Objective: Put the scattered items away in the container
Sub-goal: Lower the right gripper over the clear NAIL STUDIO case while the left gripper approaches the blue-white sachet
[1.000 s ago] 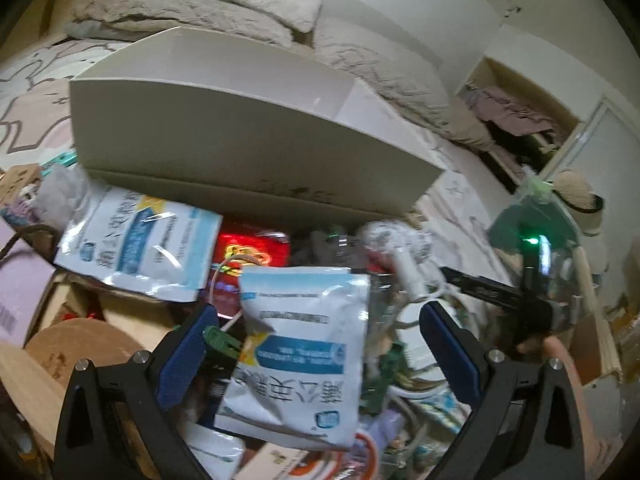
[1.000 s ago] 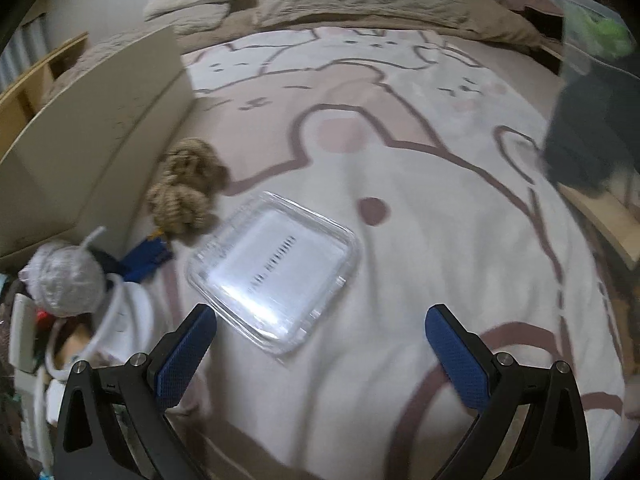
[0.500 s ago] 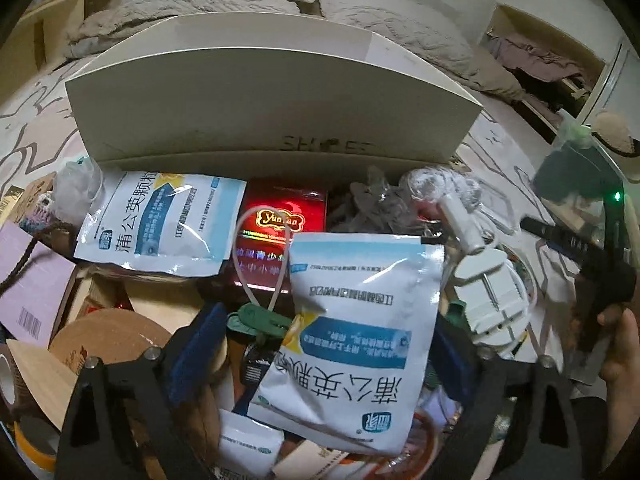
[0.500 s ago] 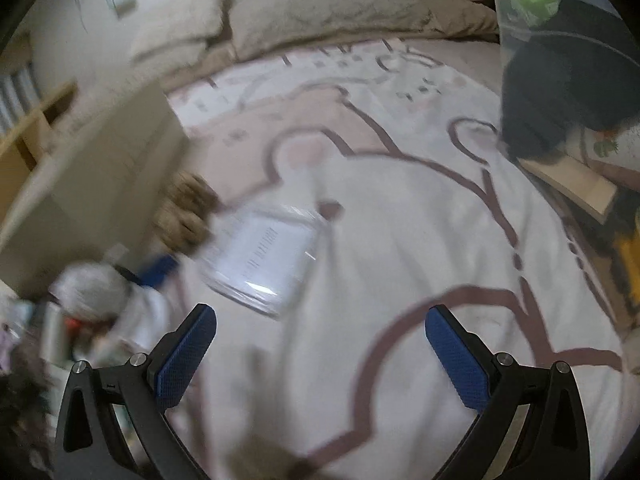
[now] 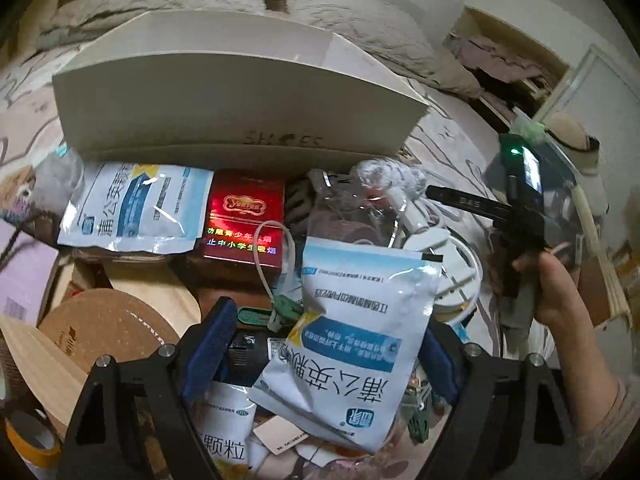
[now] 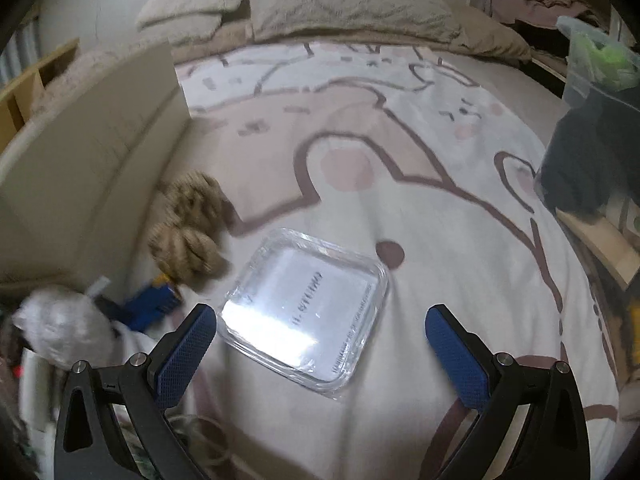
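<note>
Closing left tool [image 5: 320, 344] around glossy foil sachet [image 5: 348, 336], right tool [image 6: 320, 340] spread above clear square plastic lid [image 6: 306, 304]

In the left wrist view there were two white-and-blue foil sachets [image 5: 352, 340] [image 5: 136, 208], one shiny red carton [image 5: 244, 224] and one open white cardboard shoebox [image 5: 236, 92]. In the right wrist view lay one clear square plastic clamshell box [image 6: 308, 308], two brown knotted rope balls [image 6: 194, 200] [image 6: 186, 254] and two beige pillows [image 6: 192, 6] [image 6: 352, 4].

Left gripper [image 5: 320, 344], lower centre of frame, angled downward, jaws closing; right gripper [image 6: 320, 336] jaws wide apart, angled downward; bare hand [image 5: 560, 292] at right edge.
</note>
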Action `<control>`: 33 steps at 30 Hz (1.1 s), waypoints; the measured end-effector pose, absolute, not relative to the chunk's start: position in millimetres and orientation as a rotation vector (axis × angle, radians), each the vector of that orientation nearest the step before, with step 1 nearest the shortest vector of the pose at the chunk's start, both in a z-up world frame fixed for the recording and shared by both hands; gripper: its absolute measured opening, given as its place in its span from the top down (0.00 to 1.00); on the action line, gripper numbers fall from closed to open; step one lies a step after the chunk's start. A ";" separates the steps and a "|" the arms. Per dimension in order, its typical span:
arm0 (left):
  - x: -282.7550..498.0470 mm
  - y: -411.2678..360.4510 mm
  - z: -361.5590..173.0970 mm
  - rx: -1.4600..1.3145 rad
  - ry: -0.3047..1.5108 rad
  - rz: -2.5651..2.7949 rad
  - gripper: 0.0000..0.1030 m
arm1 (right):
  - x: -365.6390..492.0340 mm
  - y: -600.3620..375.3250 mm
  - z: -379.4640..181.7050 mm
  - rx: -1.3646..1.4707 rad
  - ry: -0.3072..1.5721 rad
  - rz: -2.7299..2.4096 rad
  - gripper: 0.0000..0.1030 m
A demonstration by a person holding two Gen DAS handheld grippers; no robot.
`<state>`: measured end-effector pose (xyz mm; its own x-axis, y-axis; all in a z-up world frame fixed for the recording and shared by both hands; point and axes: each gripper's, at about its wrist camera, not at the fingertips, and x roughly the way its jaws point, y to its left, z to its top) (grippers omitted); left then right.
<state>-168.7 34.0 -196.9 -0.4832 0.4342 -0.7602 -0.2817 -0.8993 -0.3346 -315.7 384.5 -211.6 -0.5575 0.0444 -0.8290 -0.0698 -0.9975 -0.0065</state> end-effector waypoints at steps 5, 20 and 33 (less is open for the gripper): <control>-159.7 40.9 -193.0 -1.264 -0.167 2.356 0.18 | -308.7 404.6 -212.9 -1.448 0.126 2.671 0.00; -163.1 51.4 -208.0 -1.404 -0.016 2.282 0.17 | -289.1 445.0 -217.1 -1.411 0.202 2.573 0.00; -163.7 46.3 -199.9 -1.309 -0.164 2.199 0.16 | -282.5 445.2 -211.4 -1.417 0.222 2.610 0.00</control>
